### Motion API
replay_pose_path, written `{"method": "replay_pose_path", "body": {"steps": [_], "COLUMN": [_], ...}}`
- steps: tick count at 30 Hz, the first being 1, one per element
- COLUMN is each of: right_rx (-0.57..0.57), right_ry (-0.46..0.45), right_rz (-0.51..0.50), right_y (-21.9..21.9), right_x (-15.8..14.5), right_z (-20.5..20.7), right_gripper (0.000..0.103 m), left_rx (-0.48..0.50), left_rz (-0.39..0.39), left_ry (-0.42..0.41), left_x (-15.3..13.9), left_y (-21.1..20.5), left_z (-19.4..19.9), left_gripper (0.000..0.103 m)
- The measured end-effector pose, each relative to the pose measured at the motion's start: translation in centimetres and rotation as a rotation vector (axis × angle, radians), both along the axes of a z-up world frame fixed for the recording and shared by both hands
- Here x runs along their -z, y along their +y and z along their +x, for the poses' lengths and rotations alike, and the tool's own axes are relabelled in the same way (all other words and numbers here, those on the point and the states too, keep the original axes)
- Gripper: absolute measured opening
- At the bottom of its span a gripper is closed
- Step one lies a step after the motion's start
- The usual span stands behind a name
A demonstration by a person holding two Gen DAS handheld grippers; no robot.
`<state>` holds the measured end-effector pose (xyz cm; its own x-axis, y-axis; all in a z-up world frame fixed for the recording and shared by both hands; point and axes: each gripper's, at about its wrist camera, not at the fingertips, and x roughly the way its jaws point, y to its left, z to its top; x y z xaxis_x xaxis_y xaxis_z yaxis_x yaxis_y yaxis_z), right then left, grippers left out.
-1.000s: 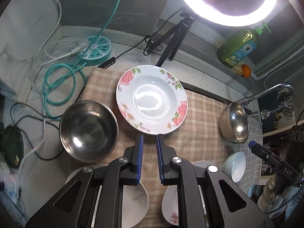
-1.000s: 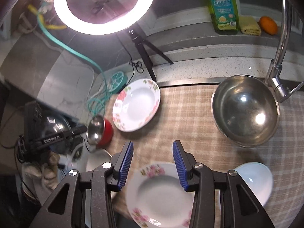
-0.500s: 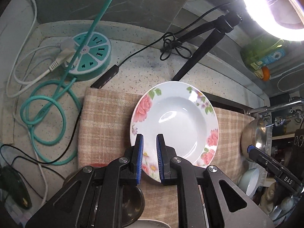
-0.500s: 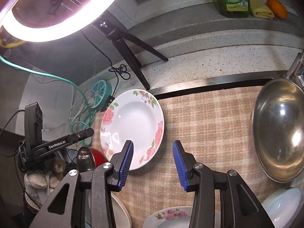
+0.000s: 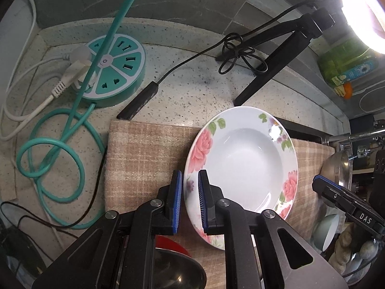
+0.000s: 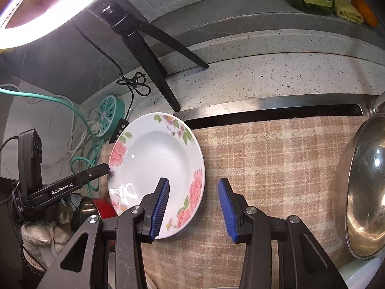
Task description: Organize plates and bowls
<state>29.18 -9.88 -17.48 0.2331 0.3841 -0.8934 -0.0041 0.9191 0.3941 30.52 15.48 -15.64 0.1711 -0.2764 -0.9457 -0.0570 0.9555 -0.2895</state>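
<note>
Lettering showed on both tools: "GenRobot.AI" ran along the left claw [image 6: 105,167], and "DAS" marked the right claw [image 5: 318,183] body. The left claw [image 5: 188,198] straddled the near-left rim of the floral deep plate [image 5: 243,168], its blue pads close on either side, though whether they pinched it I could not tell. That plate [image 6: 156,168] lay face up on the checked cloth [image 6: 272,159] covering the tabletop. The right claw [image 6: 193,208] hung released, wide apart, beside the plate's right edge.

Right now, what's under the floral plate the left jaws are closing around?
The floral plate lies on the plaid cloth, far edge over the sink rim. Whatever sits directly beneath the plate's middle is covered.
</note>
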Motion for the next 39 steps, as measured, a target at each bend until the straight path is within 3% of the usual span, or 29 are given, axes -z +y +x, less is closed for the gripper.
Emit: {"method": "replay_pose_path", "body": {"steps": [14,27,39], "right_rx": [0.017,0.022,0.03], "right_ry": [0.03,0.052,0.057], "right_rz": [-0.014,0.001,0.001], "right_y": [0.5,0.3,0.3], "right_x": [1.8,3.1,3.3], "right_z": [1.4,1.9,2.0], "right_gripper": [0.026,0.009,0.007], "left_rx": [0.002,0.013,0.018], "left_rz": [-0.019,-0.009,0.003], "left_ry": [0.007,0.006,0.0], "left_x": [0.6,1.1,1.0], "left_y": [0.0,-0.6,-0.6], "left_z": [0.2,0.3,0.2], "left_gripper": [0.012,0.011,0.008]}}
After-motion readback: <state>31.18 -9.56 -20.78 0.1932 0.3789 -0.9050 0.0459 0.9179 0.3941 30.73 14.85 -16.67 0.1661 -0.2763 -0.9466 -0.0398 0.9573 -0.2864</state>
